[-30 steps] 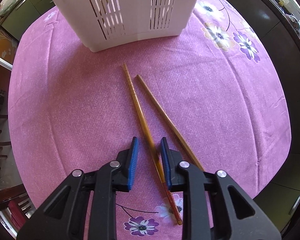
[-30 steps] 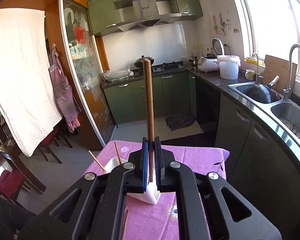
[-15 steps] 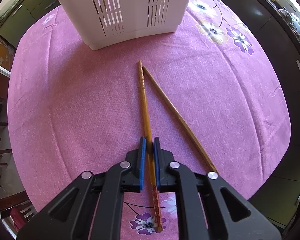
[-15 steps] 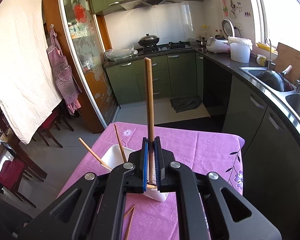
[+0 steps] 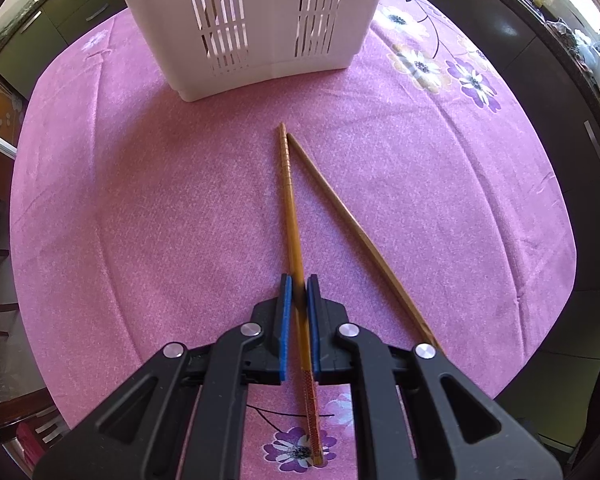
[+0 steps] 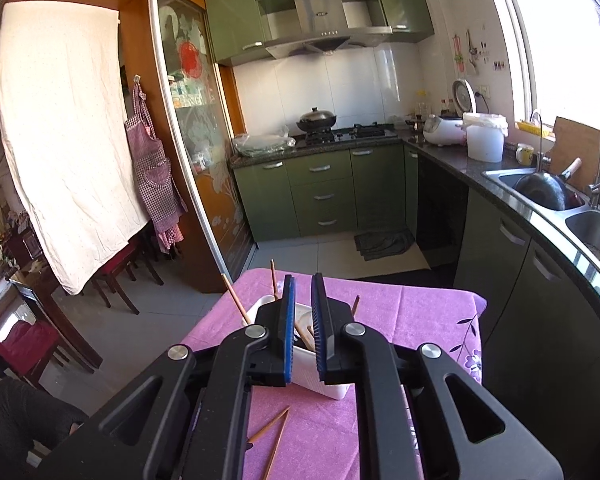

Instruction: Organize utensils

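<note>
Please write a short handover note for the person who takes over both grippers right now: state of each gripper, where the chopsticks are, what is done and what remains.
Left gripper: shut on the orange chopstick, which lies on the pink tablecloth.
Right gripper: jaws have just opened slightly, nothing between them; it hangs above the white holder.
Done: several chopsticks stand in the holder.
Left: lift the gripped chopstick into the holder, then the brown chopstick beside it, whose far tip meets the orange one's.
</note>
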`<state>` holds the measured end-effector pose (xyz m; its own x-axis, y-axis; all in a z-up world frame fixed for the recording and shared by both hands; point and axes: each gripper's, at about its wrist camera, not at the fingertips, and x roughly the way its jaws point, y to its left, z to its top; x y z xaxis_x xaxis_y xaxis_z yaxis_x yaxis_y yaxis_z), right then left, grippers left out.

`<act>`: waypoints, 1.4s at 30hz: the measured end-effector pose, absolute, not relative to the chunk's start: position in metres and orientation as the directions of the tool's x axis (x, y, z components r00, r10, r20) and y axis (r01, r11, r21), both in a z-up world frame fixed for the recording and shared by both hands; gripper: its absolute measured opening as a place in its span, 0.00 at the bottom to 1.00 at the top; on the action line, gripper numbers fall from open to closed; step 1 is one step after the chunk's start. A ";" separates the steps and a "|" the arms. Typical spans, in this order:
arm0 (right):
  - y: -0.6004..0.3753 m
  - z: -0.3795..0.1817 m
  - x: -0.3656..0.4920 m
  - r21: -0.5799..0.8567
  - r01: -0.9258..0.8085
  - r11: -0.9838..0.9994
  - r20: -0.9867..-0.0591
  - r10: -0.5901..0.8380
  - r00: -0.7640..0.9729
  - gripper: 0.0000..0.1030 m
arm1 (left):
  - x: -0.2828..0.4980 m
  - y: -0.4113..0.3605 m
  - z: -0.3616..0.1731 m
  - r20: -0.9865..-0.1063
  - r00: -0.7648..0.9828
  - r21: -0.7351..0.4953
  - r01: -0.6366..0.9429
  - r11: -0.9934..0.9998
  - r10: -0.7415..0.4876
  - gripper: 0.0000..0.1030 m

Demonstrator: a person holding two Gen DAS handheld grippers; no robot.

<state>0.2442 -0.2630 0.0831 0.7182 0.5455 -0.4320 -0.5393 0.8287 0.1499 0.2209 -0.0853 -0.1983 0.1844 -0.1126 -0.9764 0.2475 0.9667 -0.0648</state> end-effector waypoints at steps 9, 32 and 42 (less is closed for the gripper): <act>-0.303 0.025 0.195 0.165 -0.499 0.851 -0.503 0.508 0.700 0.14 | 0.214 -0.067 -0.197 -0.971 0.194 -0.092 0.233 0.968 -0.139 0.07; -0.266 -0.158 0.245 0.204 -0.467 0.860 -0.851 0.392 0.349 0.33 | 0.163 -0.021 -0.103 -0.887 0.417 -0.113 0.218 0.969 -0.198 0.07; -0.177 -0.173 0.261 0.118 -0.577 0.808 -0.916 0.313 0.252 0.33 | 0.151 -0.014 -0.078 -0.834 0.510 -0.106 0.222 0.969 -0.208 0.07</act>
